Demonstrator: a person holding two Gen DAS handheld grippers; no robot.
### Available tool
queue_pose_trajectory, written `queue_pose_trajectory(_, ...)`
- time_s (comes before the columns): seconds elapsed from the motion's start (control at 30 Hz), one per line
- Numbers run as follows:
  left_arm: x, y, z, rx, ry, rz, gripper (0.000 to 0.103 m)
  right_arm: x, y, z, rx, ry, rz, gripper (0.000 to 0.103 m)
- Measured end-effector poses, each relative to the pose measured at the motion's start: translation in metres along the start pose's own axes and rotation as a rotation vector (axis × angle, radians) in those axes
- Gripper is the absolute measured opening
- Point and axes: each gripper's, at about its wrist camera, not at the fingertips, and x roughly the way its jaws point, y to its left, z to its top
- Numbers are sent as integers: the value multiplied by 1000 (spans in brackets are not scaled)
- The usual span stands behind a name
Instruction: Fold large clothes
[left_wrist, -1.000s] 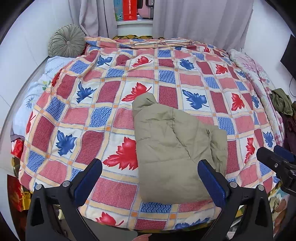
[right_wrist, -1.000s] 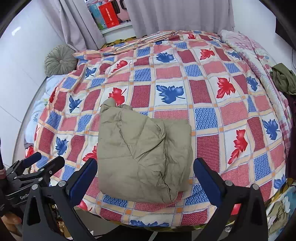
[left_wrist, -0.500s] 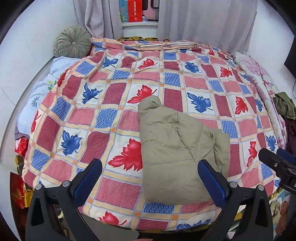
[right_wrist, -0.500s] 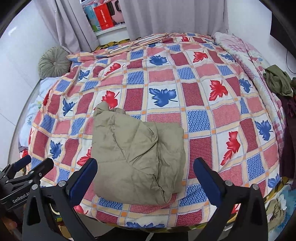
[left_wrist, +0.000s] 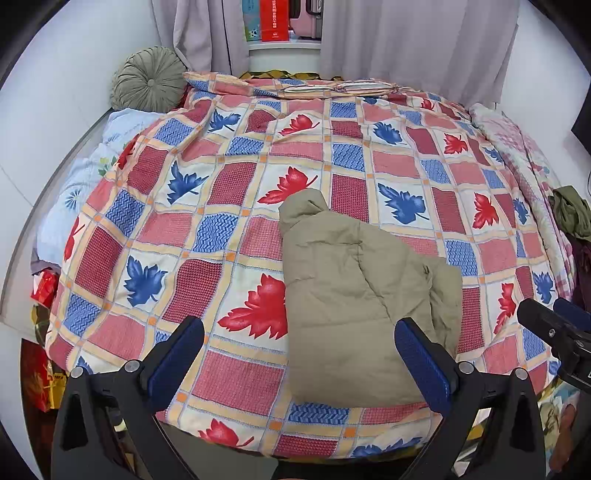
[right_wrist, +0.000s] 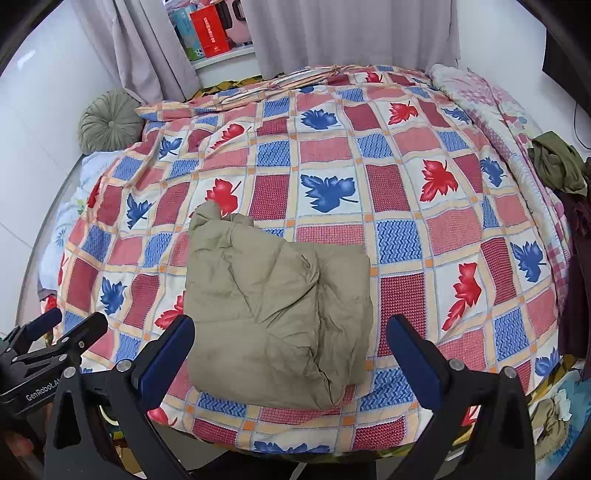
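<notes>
A khaki padded jacket (left_wrist: 354, 295) lies folded into a thick bundle near the front edge of the bed; it also shows in the right wrist view (right_wrist: 273, 306). My left gripper (left_wrist: 299, 358) is open and empty, held back off the bed's front edge, short of the jacket. My right gripper (right_wrist: 291, 354) is open and empty too, held back in front of the jacket. Neither touches the cloth. The right gripper shows at the right edge of the left wrist view (left_wrist: 554, 332), and the left gripper at the left edge of the right wrist view (right_wrist: 55, 343).
The bed is covered by a checked quilt (left_wrist: 229, 192) with red and blue leaves. A round green cushion (left_wrist: 149, 79) lies at the back left. Dark green clothes (right_wrist: 557, 162) are heaped at the right edge. Curtains and a shelf stand behind.
Both grippers have drawn back and up from the bed, so the jacket looks smaller and farther. The jacket has not moved. Both grippers stay open.
</notes>
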Motion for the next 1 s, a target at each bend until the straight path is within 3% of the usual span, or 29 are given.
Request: queue_pose_trajectory(1.0, 1, 2, 1, -2, 1, 3, 103, 0, 1, 3, 0, 2, 2, 103)
